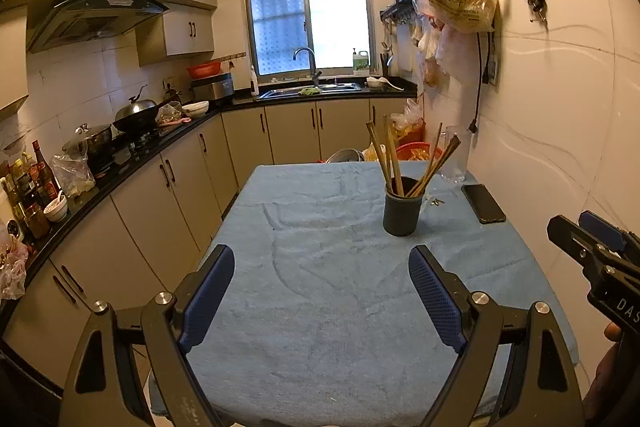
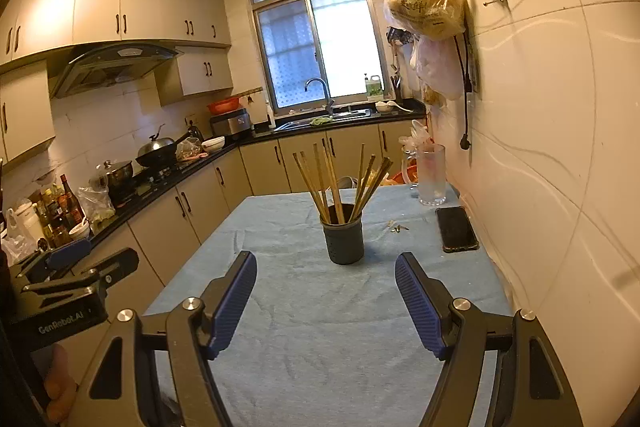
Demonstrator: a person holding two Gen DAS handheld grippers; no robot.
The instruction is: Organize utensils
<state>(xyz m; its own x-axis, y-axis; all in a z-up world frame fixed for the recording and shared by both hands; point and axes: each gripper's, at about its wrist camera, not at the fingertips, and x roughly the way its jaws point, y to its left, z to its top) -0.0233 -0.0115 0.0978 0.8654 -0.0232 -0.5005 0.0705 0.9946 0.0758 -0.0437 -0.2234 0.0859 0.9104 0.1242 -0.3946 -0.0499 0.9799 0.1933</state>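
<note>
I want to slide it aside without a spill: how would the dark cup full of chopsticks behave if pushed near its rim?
The dark cup would probably tip rather than slide: it is narrow and stands on a wrinkled towel. The chopsticks lean out above the rim, likely making it top-heavy and prone to rattle.

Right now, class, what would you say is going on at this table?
A person holds two grippers over a blue cloth-covered table. The left gripper and right gripper both stand open and empty, short of a dark holder with chopsticks standing in it. A phone and a glass jug sit near the wall. Nothing is gripped.
</note>
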